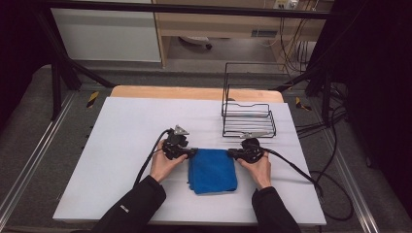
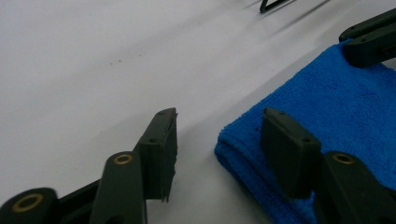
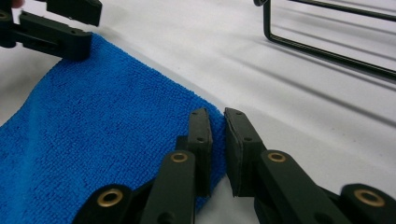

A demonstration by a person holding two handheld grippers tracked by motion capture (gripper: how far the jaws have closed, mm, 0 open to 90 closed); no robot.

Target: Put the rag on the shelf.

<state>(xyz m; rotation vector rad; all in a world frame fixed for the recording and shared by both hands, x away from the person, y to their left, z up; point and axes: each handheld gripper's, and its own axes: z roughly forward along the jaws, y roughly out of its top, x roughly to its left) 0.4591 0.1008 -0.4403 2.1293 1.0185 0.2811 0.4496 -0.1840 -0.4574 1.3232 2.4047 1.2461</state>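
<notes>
Cloth (image 1: 213, 170), blue and folded, lies at lower centre of the high view on the white table (image 1: 121, 145). Left gripper (image 1: 190, 153) sits at the cloth's upper left corner, jaws half spread, one on bare table, the other over the cloth edge, not pinching. Right gripper (image 1: 232, 153) sits at the upper right corner, jaws nearly together, pinching the cloth corner. Wire rack (image 1: 248, 119) stands above, apart.

both forearms enter from frame bottom, sleeves dark. left gripper (image 1: 190, 153) center-left, jaws half apart. right gripper (image 1: 232, 154) center-right, jaws nearly shut, tips pointing inward twd each other.
</notes>
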